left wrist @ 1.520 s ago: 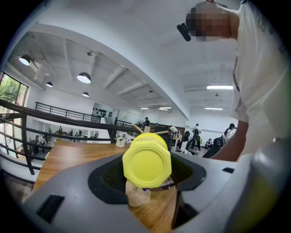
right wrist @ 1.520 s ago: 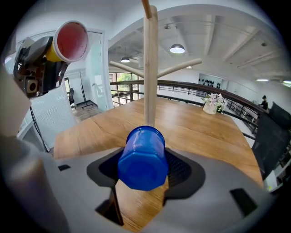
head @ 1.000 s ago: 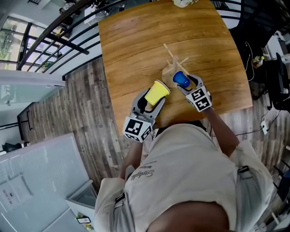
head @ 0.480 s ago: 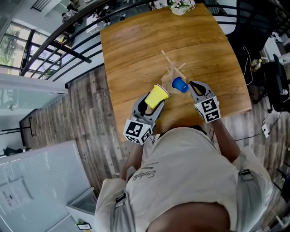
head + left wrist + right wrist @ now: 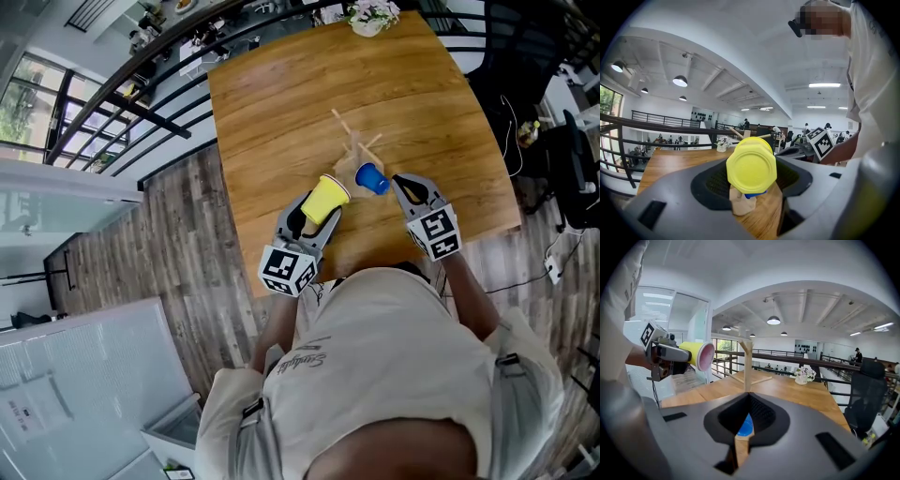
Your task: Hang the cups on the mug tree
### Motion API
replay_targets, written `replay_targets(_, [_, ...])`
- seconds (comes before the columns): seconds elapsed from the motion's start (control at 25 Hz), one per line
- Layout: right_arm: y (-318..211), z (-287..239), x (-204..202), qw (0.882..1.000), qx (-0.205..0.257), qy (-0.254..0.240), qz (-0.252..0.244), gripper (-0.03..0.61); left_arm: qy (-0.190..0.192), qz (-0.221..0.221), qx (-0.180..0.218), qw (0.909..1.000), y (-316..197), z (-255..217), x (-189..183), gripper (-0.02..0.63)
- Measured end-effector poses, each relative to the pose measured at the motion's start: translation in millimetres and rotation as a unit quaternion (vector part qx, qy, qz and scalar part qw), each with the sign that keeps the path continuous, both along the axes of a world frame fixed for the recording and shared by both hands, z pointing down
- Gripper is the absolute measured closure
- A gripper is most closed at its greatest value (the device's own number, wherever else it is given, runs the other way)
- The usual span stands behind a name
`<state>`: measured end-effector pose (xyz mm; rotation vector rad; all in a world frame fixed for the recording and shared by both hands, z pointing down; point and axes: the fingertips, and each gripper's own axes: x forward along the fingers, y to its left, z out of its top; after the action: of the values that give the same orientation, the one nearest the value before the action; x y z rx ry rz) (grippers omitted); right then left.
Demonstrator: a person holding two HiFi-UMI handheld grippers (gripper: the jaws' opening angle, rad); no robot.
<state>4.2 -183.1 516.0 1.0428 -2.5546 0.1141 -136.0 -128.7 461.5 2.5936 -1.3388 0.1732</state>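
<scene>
Trouble is likeliest at the small blue plastic cup (image 5: 372,178), which sits on the near side of the pale wooden mug tree (image 5: 353,139), just ahead of your right gripper (image 5: 403,184). That gripper's jaws are closing flat together with nothing between them, so the cup is on its own. If its handle is only partly over a peg, a nudge from the tips could knock it off.

Your left gripper (image 5: 309,216) is clamped on the yellow plastic cup (image 5: 325,199), held on its side near the mug tree, to its left. Swing it in carelessly and it may strike the blue cup or tip the mug tree on the wooden table (image 5: 272,84).

From above the pegs foreshorten, so I cannot tell whether the blue cup truly hangs or only leans against the trunk. The yellow cup's handle shows in no view, and in the left gripper view that cup blocks most of the mug tree.
</scene>
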Motion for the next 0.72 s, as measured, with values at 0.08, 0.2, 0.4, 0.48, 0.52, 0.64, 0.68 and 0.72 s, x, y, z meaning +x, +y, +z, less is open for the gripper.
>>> replay_targets(0.08, [2,2,2,1.0,-0.002,0.002,0.001,0.584,-0.01,0.003,-0.004,0.9999,-3,4,0,0.347])
replay_targets(0.2, [3,3,7,1.0,-0.005,0.001,0.009,0.584,-0.022,0.012,-0.014,0.9996,-8,9,1,0.347])
replay_targets(0.4, [3,6,18,1.0,-0.012,0.005,0.024,0.584,-0.038,0.017,-0.032,0.9986,-18,21,1,0.347])
replay_targets(0.48, [2,6,20,1.0,-0.014,0.002,0.026,0.584,-0.041,0.019,-0.039,0.9982,-21,25,2,0.347])
replay_targets(0.52, [2,6,20,1.0,-0.015,-0.001,0.027,0.584,-0.042,0.021,-0.042,0.998,-23,27,2,0.347])
replay_targets(0.64, [1,6,19,1.0,-0.016,-0.005,0.025,0.584,-0.048,0.024,-0.052,0.9972,-28,33,2,0.347])
replay_targets(0.68, [1,6,18,1.0,-0.017,-0.006,0.025,0.584,-0.051,0.024,-0.056,0.9968,-30,36,1,0.347])
replay_targets(0.72, [1,7,18,0.999,-0.018,-0.006,0.025,0.584,-0.053,0.023,-0.061,0.9964,-32,38,0,0.347])
